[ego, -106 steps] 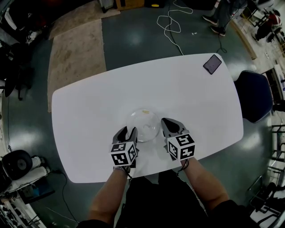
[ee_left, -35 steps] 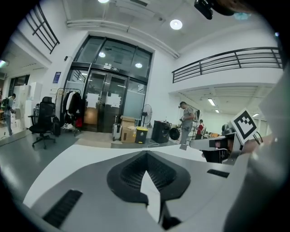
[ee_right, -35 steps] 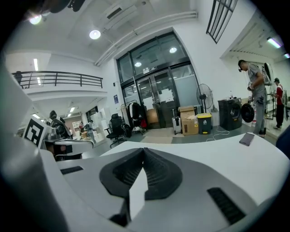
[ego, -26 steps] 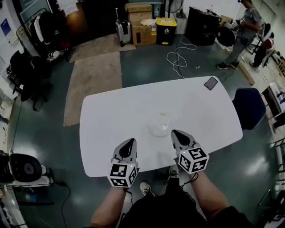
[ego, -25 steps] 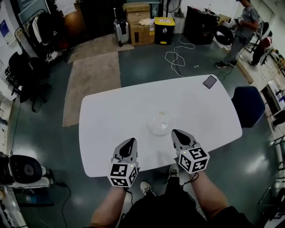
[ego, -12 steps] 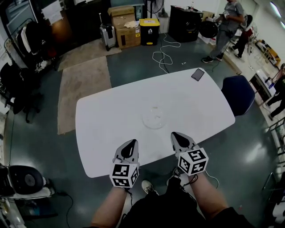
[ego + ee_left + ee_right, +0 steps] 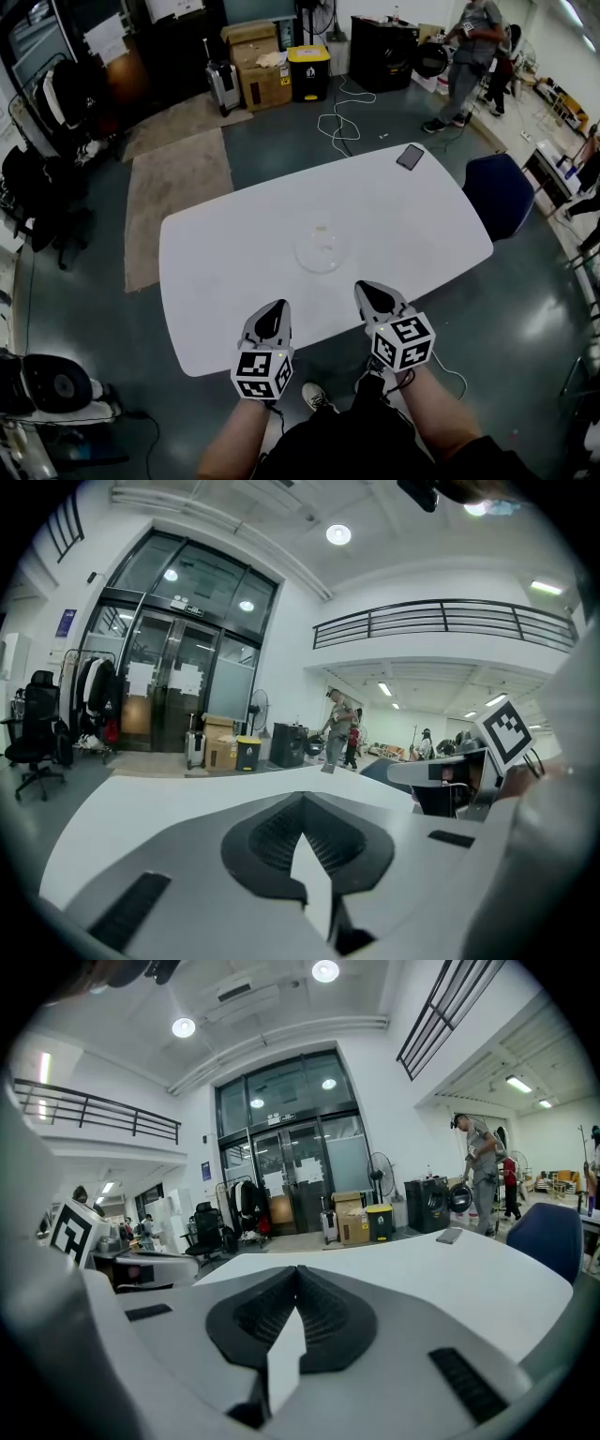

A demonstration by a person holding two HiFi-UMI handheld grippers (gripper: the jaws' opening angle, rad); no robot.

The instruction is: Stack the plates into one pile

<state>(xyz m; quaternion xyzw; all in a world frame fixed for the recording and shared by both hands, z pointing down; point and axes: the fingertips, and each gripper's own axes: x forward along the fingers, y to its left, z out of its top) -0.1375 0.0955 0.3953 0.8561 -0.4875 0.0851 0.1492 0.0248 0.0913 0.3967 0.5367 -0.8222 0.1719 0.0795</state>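
Observation:
A pile of clear glass plates [image 7: 321, 251] rests near the middle of the white table [image 7: 225, 253]; how many plates are in it I cannot tell. My left gripper [image 7: 274, 311] hangs over the table's near edge, shut and empty, well short of the pile. My right gripper [image 7: 364, 290] is beside it, also shut with nothing in it, a little nearer the pile. In the left gripper view the left gripper [image 7: 302, 797] has its jaws together. The right gripper [image 7: 298, 1269] looks the same in its own view. The plates show in neither gripper view.
A dark phone [image 7: 410, 156] lies at the table's far right corner. A blue chair [image 7: 500, 195] stands off the right end. A rug [image 7: 178, 197] and a loose cable [image 7: 337, 122] lie on the floor beyond. A person [image 7: 466, 56] stands at the back.
Both grippers have drawn back from beside the plates to the table's near edge. The head view has pulled away, so the table and pile look smaller and farther.

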